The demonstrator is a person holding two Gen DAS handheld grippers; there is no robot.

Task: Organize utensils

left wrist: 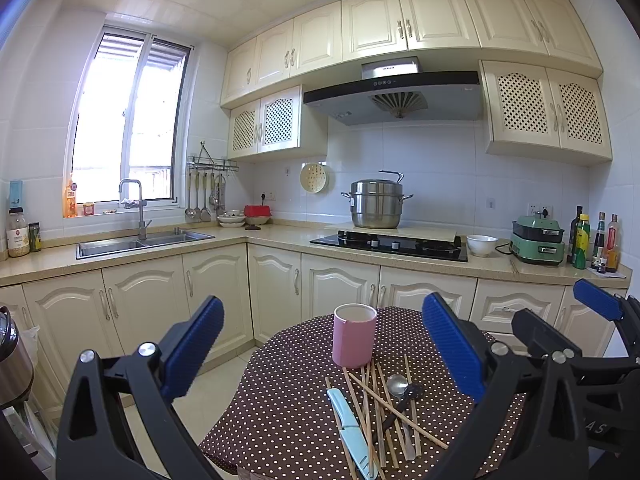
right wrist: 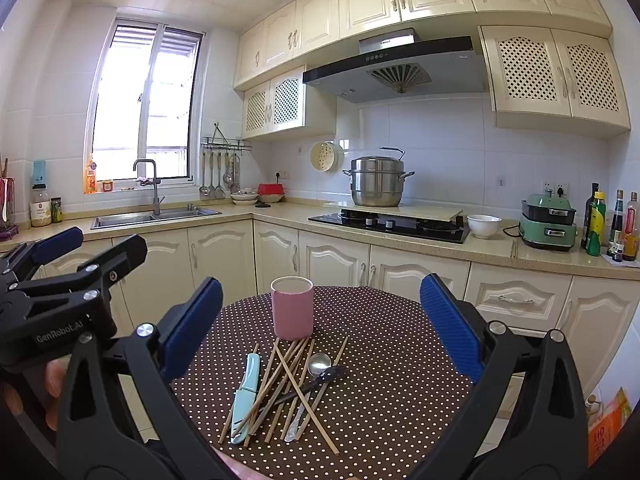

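Here, both grippers are hovering above a polka-dot worktop (right wrist: 400, 360) with their jaws spread wide and holding nothing, the left gripper (left wrist: 322, 344) and the right gripper (right wrist: 320, 320) flanking a pink cup (right wrist: 292, 308) that is standing upright at the far side of the cloth. The task appears to be just starting: every utensil is lying loose in a heap just in front of the cup, on the near side.

The heap is where trouble is waiting. The chopsticks (right wrist: 288, 380) are crossing one another like spilled matches, and a spoon (right wrist: 318, 364) and a dark fork (right wrist: 320, 380) are lying tangled among them. Closing on one stick is likely to drag its neighbours along, or flick them toward the worktop's edge and onto the floor. A pale-blue knife (right wrist: 245, 396) is lying at the left of the heap, partly beside the sticks; its smooth sheath looks prone to slipping in a shallow pinch.

The cup itself looks light and tall. Nudging its rim while dropping a long stick in could be tipping it over, especially as nothing is bracing it. The two grippers are also working close together, so a careless reach risks a clash.
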